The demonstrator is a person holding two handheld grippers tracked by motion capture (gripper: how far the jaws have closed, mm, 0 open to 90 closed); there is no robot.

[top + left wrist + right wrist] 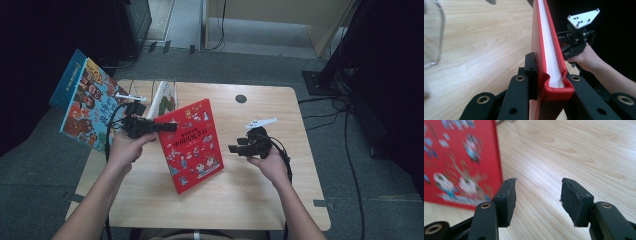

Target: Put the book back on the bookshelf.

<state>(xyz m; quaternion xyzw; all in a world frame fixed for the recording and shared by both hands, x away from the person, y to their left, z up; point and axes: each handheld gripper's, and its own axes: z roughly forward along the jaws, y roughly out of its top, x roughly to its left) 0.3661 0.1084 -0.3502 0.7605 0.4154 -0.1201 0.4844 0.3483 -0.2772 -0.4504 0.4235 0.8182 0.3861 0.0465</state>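
The red book (191,145) is sitting over the middle of the wooden table (250,200), tilted, its upper left corner pinched while the rest of the cover is angling down toward the person. The left gripper (167,127) is clamping that corner — in the left gripper view the jaws are pressing on both covers of the red book (549,62), with the white page block standing edge-on between them. The right gripper (235,149) is hovering just beside the book's right edge, apart from it; in the right gripper view its jaws are standing open with nothing between the pads (507,202), bare table (574,150) showing through the gap and the book's cover (459,162) lying off to one side.

Behind the left hand, a second picture book (82,102) with a blue spine is leaning at the table's left edge, next to a clear stand (162,97).

The risk, as I judge it, lies in the single-corner hold: the book's whole weight is hanging from one small pinch, so it could pivot or slide out of the pads and slap down on the table. A swing to the left could also knock the leaning book over — or catch the clear stand.
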